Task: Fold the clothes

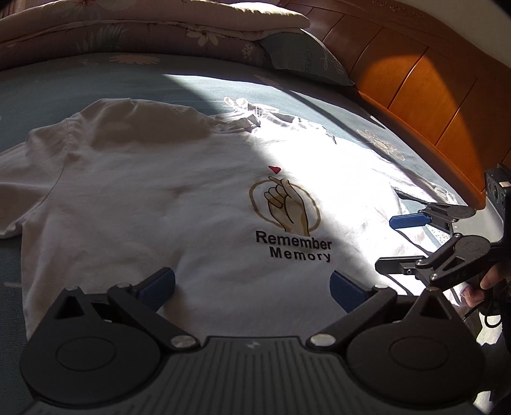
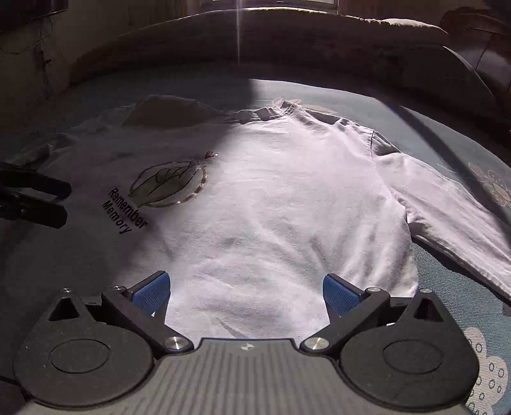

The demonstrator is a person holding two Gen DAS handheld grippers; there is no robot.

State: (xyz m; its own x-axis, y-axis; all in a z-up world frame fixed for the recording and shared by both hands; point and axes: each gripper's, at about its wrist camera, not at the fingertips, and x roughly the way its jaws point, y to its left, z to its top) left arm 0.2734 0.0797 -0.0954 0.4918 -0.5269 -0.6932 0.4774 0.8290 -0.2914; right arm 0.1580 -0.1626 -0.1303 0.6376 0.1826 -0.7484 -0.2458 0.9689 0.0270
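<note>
A white T-shirt (image 1: 153,198) lies spread flat, print side up, on a teal floral bedsheet (image 1: 198,86), filling the middle of both wrist views. Chest print (image 1: 289,217): a finger-heart hand in a gold ring, small red heart at its 12 o'clock, "Remember Memory" at its 6 o'clock. Strong sunlight falls across the shirt's middle; the rest is in shade. Left gripper (image 1: 252,287): jaws wide apart, blue pads (image 1: 158,285) hovering over the lower body of the shirt, nothing between them; whether they touch the cloth cannot be told. Right gripper (image 2: 246,289): likewise wide open, empty, over the hem region, with one sleeve (image 2: 453,217) stretching out toward 3 o'clock. In the left wrist view the right gripper appears at 3 o'clock, its two fingers parted, at the shirt's edge, with part of the person's hand (image 1: 482,287) on its grip. In the right wrist view the left gripper's dark fingers show at 9 o'clock. A wooden headboard (image 1: 415,83) runs from 1 to 3 o'clock in the left view; a folded floral quilt (image 1: 143,28) and a pillow (image 1: 303,57) sit at 12 o'clock, beyond the collar (image 1: 246,121).
</note>
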